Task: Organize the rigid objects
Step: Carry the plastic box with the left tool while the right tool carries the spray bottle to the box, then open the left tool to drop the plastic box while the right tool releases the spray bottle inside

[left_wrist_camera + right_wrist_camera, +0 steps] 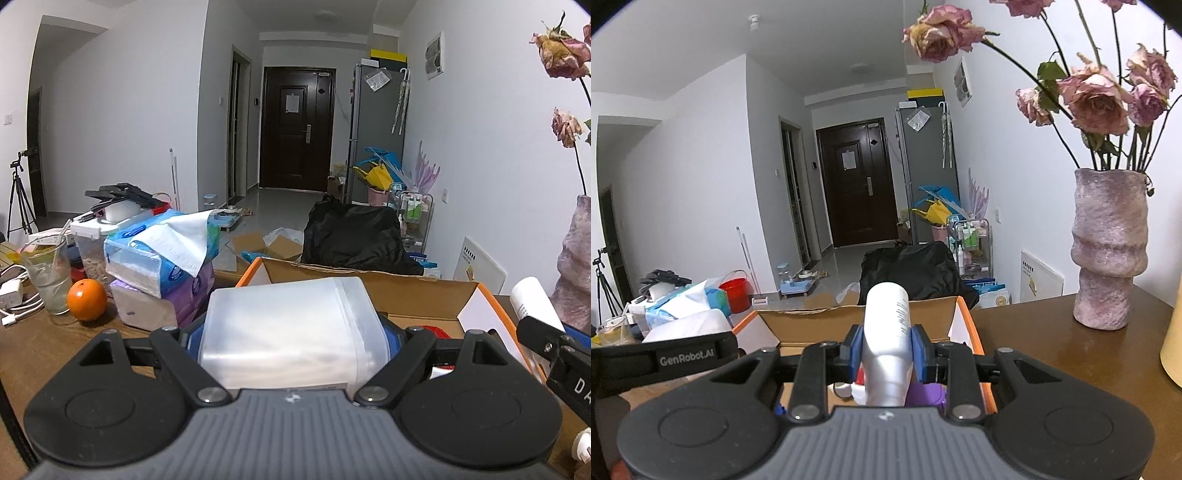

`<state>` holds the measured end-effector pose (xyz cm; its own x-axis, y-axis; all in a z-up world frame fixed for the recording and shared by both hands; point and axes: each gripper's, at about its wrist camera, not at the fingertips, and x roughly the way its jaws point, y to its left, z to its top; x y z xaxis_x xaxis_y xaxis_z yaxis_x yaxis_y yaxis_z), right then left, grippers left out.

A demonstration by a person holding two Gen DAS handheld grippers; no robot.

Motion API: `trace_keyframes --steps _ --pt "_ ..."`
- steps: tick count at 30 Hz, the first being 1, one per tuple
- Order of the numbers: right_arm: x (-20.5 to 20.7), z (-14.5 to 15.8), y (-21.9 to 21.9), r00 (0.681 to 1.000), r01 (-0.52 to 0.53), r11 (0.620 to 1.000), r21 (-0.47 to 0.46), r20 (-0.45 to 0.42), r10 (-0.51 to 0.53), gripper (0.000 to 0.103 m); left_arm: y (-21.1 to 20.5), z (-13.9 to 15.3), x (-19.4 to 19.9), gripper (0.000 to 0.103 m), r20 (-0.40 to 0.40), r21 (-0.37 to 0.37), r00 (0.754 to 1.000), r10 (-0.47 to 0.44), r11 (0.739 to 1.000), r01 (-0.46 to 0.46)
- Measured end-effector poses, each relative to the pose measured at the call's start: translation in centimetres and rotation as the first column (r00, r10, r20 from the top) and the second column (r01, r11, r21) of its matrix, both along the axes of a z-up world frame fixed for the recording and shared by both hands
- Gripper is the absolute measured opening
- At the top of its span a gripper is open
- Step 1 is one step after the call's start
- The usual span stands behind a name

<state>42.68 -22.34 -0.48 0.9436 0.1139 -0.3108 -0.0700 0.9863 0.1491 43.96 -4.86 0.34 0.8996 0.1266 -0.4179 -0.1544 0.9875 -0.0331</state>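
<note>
Both jaws clamped | left gripper (293,341): wide on translucent tub (291,328) | right gripper (886,349): narrow on white bottle (888,325)

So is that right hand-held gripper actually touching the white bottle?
Touching. The right wrist view shows the right hand-held gripper with its blue pads pressed against both sides of the white bottle.

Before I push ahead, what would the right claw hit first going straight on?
Likely the far brown flap of the open orange-edged cardboard box; the white plastic bottle it grips would touch first. Depth is unclear.
</note>
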Motion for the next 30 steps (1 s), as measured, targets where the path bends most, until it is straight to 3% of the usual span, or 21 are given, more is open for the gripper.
trace_keyframes --steps 16,30 --pt "4.4 -0.5 0.4 1.0 -0.005 0.999 -0.04 -0.026 0.004 0.026 -1.0 -0.5 4.2 0.086 -0.001 0.027 1.0 -0.019 0.999 0.019" --pt "8.2 -1.8 0.0 0.995 0.012 0.998 -0.056 -0.099 -0.018 0.026 -1.6 -1.8 6.8 0.086 -0.028 0.065 0.999 -0.033 0.997 0.035"
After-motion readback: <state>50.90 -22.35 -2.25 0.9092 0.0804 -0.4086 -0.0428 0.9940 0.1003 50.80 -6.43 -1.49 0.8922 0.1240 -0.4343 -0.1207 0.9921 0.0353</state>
